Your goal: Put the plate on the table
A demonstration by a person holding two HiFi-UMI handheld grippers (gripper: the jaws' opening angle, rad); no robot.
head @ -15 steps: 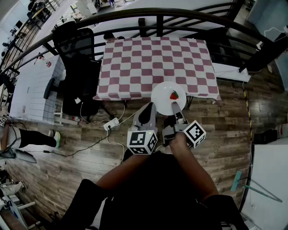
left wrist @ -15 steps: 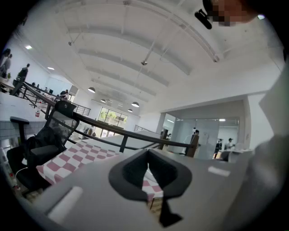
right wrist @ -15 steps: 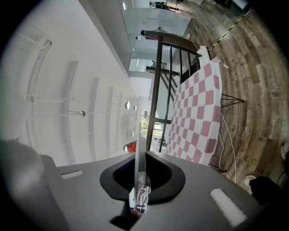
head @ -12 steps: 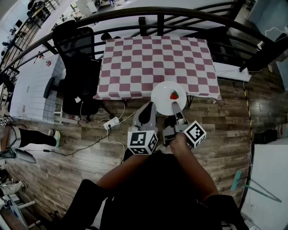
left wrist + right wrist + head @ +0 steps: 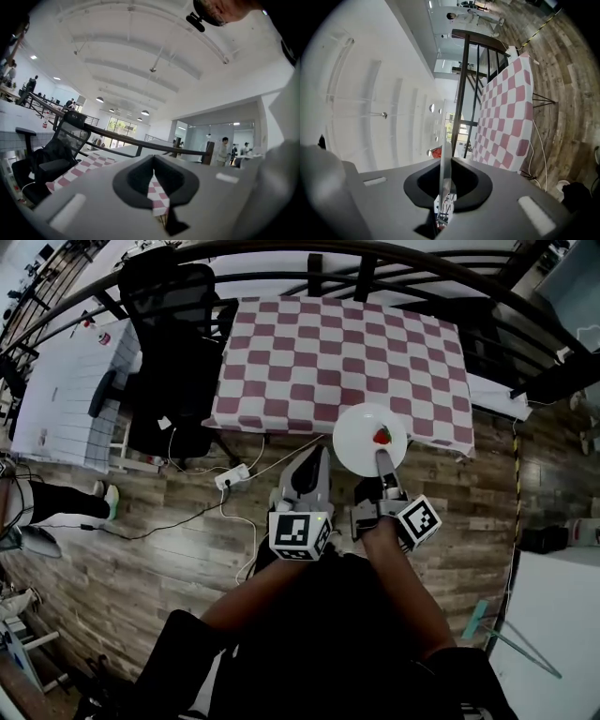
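Although its near rim is covered by the jaws, the round white plate [image 5: 366, 427] is seen in the head view over the near right edge of the table [image 5: 319, 352], which is draped in a red-and-white checked cloth; whether it rests on the cloth cannot be told. A small red item [image 5: 382, 435] is carried on it, too small to be named. The plate is clamped by the almost closed jaws of the right gripper [image 5: 383, 456] and is seen edge-on there. The left gripper [image 5: 314, 458] is held just beside it, jaws drawn together on nothing. Black-and-white square markers are borne by both. A black office chair [image 5: 169, 343] is set at the table's left, its lower part hard to make out.
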